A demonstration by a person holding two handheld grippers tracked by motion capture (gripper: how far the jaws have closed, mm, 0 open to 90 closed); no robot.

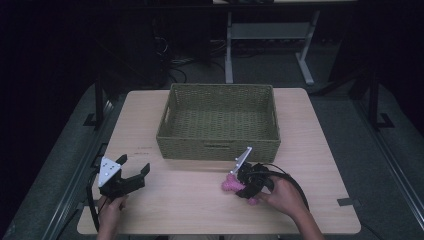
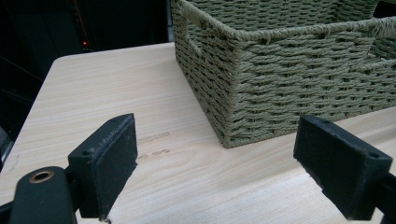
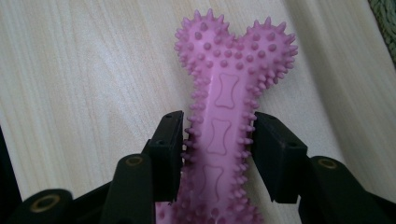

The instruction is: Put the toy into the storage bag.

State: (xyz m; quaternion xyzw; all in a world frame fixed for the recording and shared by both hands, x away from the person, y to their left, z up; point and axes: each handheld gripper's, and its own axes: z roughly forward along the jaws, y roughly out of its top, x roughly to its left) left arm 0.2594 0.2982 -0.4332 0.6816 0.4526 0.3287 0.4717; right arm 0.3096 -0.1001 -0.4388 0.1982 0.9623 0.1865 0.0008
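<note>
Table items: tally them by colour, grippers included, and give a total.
Green: 1, the woven basket
Pink: 1, the spiky bone toy, clamped in the right gripper
Black: 2, the right gripper and the left gripper, open
Total: 4

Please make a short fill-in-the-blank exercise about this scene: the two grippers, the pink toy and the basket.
1. The right gripper is shut on a pink spiky toy shaped like a ____.
2. The left gripper holds nothing; its jaws stand ____.
3. The woven basket on the table has ____ inside it.
4. In the high view, the toy lies on the near side of the basket, toward the person's ____ side.

Missing words: bone; open; nothing; right
</note>
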